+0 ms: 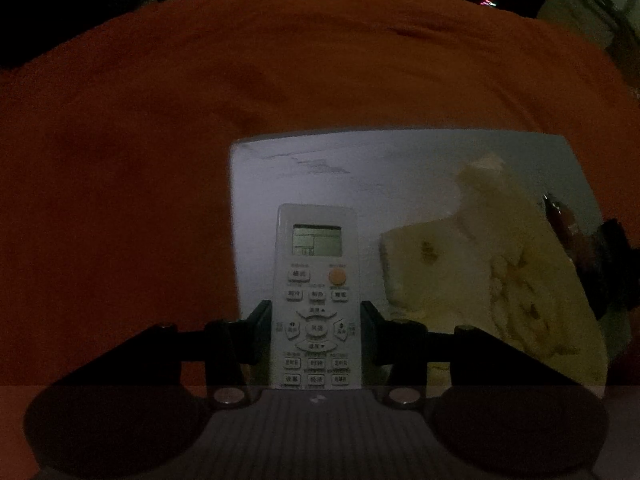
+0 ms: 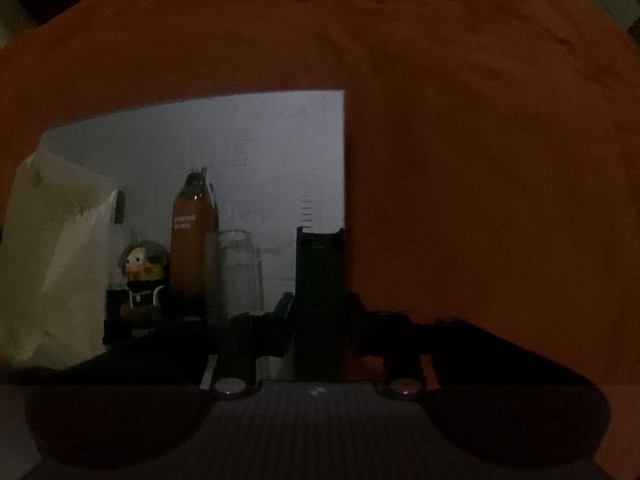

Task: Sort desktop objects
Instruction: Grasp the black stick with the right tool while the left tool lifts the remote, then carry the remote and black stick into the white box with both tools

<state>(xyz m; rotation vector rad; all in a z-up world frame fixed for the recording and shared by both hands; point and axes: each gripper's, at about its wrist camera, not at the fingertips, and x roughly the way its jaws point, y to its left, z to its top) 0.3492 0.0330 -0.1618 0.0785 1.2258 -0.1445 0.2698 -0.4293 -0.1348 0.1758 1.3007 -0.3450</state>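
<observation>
A white remote control (image 1: 316, 280) with a small screen and an orange button lies lengthwise between the fingers of my left gripper (image 1: 316, 314), which is shut against its two long sides. Under it is a white board (image 1: 304, 172). In the right wrist view a dark upright box (image 2: 320, 272) with a notched top stands at the right edge of the white board (image 2: 260, 140). My right gripper (image 2: 320, 306) is shut on its lower part. The light is very dim.
An orange cloth (image 1: 160, 120) covers the table around the board. A crumpled yellow cloth (image 1: 460, 272), a brown bottle (image 2: 194, 240), a clear glass (image 2: 238, 268) and a small duck figure (image 2: 142, 268) crowd the board. A dark shape (image 1: 608, 268) is at the right edge.
</observation>
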